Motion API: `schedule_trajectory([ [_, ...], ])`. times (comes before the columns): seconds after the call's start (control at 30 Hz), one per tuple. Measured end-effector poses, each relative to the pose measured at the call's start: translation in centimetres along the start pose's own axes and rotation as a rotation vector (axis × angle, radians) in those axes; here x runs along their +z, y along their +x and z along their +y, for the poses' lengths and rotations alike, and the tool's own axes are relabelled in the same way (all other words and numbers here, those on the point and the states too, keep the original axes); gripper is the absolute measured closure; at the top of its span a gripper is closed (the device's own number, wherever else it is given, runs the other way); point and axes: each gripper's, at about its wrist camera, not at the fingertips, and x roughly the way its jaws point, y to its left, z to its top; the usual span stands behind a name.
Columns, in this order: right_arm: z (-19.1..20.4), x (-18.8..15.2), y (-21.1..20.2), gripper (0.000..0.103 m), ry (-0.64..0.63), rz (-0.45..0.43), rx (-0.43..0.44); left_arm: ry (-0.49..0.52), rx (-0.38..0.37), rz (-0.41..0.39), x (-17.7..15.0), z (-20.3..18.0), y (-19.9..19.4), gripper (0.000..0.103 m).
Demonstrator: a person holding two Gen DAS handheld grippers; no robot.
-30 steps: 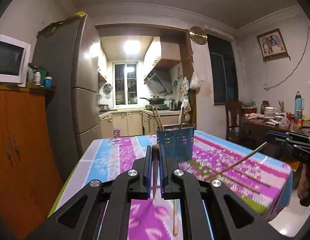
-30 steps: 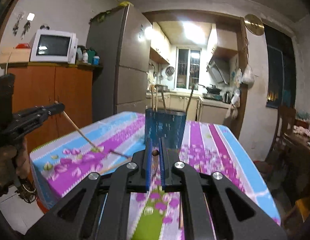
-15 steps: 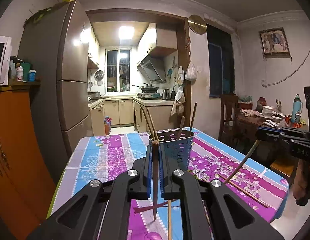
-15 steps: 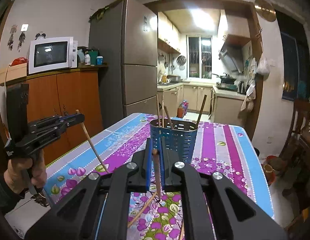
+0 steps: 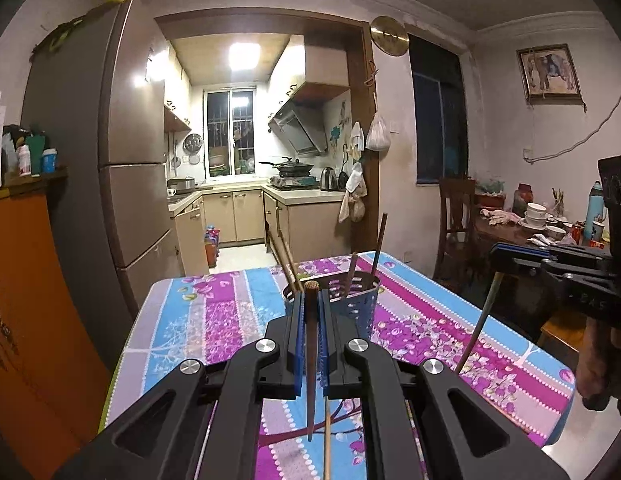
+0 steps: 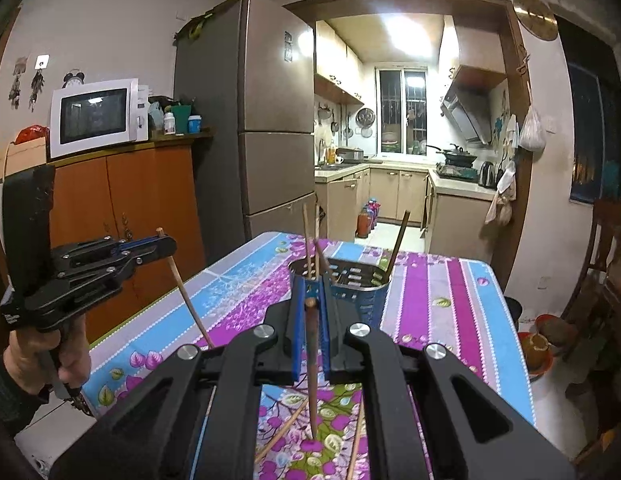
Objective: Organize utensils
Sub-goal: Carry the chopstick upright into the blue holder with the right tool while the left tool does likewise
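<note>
Tall brown fridge (image 6: 254, 120) beside an orange cabinet (image 6: 122, 200), lit kitchen window (image 5: 230, 132) beyond.

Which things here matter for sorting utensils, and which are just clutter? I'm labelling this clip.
Belongs to the job:
- left tongs, shut on a chopstick
- right tongs, shut on another chopstick
- blue utensil holder
- loose chopsticks on the table

Just lying about:
- microwave
- fridge
- bowls on the far table

Both wrist views above the table (image 5: 182, 320), kitchenward, sharing the utensil holder (image 6: 362, 288).
</note>
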Motion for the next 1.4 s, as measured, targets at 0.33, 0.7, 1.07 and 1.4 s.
schedule_trajectory([
  [0.33, -1.5, 3.1, 0.4, 0.098, -0.008, -0.057, -0.004, 0.015, -0.001, 0.01, 3.8, -1.6, 0.5, 0.095],
  [0.7, -4.1, 10.8, 1.6, 0.098, -0.018, -0.149, -0.023, -0.034, 0.011, -0.043, 12.5, 0.0, 1.7, 0.095],
  [1.07, -7.0, 17.6, 6.4, 0.098, -0.015, -0.194, -0.011, -0.052, 0.009, -0.067, 18.8, 0.4, 8.3, 0.095],
  [1.4, -8.2, 16.8, 11.7, 0.098, 0.009, -0.16, 0.034, -0.046, -0.002, -0.014, 17.8, 0.2, 15.0, 0.095],
])
